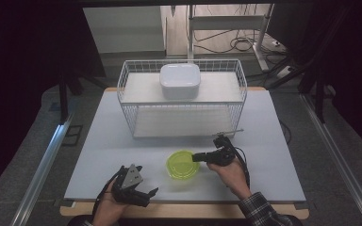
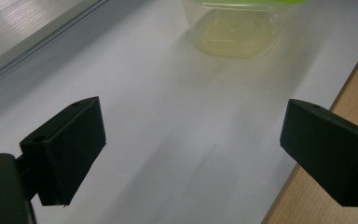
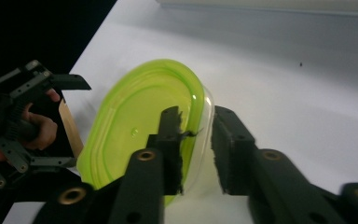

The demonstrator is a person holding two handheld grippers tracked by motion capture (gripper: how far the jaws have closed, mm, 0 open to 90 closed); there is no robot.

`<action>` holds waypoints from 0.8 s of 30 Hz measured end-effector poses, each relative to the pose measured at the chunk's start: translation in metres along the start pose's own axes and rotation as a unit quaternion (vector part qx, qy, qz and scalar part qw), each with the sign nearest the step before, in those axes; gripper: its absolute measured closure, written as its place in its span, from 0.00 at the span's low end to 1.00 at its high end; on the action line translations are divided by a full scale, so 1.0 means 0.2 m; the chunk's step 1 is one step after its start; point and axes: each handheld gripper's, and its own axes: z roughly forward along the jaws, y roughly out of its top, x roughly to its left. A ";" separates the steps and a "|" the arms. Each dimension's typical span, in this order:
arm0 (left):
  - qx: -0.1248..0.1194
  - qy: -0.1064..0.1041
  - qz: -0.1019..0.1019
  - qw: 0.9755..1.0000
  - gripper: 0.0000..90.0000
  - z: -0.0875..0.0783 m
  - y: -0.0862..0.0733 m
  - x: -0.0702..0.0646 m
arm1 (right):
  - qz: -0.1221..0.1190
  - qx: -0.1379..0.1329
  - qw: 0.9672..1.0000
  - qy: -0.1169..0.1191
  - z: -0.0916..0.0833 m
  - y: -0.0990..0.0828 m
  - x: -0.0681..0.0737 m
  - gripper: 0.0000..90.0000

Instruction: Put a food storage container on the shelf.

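The right tool (image 3: 196, 149) has its jaws over the rim of the green-lidded container (image 3: 140, 126), one inside over the lid, one outside; whether both pads press is hard to make out. The container sits near the bench's (image 1: 264, 141) front edge. The left tool (image 2: 191, 149), jaws wide apart, rests at the front-left edge; there the container's top is cut off

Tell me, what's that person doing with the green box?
A person holds a tool in each hand at a white table. The right tool has its jaws astride the rim of the green-lidded container, one over the lid, one outside the clear wall. The left tool waits open near the table's front edge. Behind stands a wire basket with a white box on top.
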 end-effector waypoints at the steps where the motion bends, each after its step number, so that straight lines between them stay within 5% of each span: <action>1: 0.000 0.000 0.001 1.000 0.07 0.00 0.00 0.00 | 0.006 0.004 1.000 0.011 0.00 0.00 -0.01 0.88; 11: 0.002 0.002 0.004 1.000 0.07 0.00 0.00 0.00 | 0.011 0.005 0.999 0.036 -0.03 0.00 0.02 0.90; 24: -0.005 0.006 -0.003 1.000 0.07 -0.01 0.00 0.01 | 0.011 -0.035 0.998 0.050 -0.14 0.04 0.05 0.91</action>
